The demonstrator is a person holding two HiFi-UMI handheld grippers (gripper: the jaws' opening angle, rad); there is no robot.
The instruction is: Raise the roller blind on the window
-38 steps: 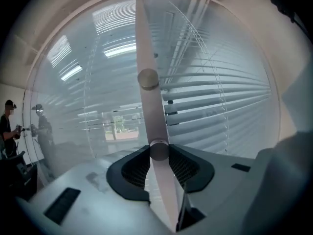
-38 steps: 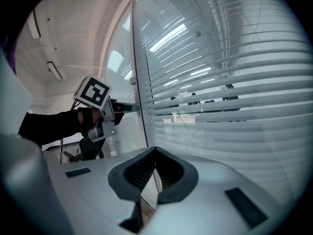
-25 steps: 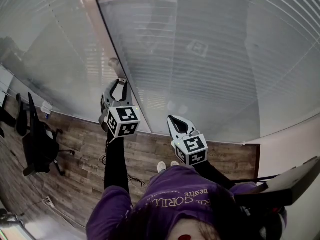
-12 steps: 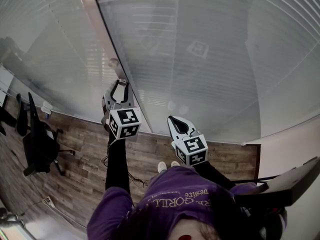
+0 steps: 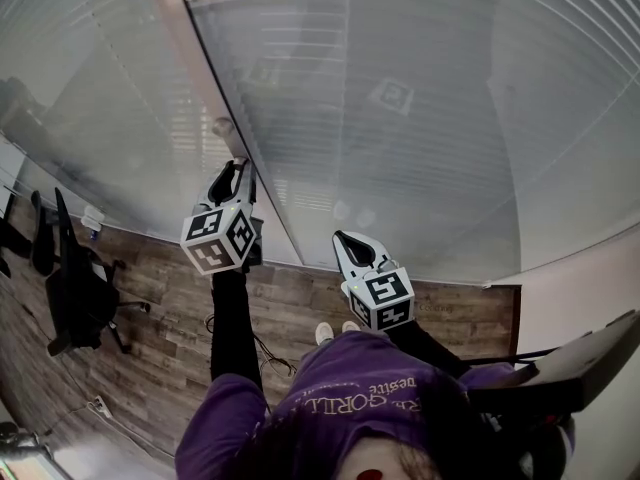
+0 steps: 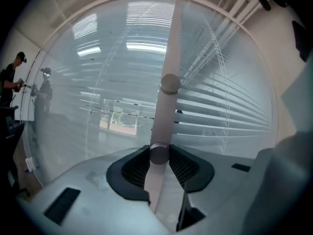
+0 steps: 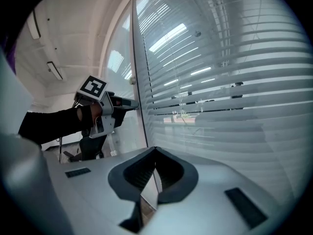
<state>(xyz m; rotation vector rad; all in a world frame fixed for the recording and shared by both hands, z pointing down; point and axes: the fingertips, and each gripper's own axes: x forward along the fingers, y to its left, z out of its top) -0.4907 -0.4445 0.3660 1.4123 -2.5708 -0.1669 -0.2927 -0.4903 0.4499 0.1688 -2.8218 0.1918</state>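
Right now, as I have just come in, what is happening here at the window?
A person in a purple top stands close to a window and works with a claw in each hand. The left claw is closed on a pale rod near the glass. The right claw is shut and holds nothing. The blind is not yet raised: its slats cover the pane.

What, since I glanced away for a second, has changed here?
The left gripper rolled about its own axis, its marker cube swinging left, jaws still closed on the blind wand. The right gripper stayed put, jaws shut and empty; the slats look unchanged.
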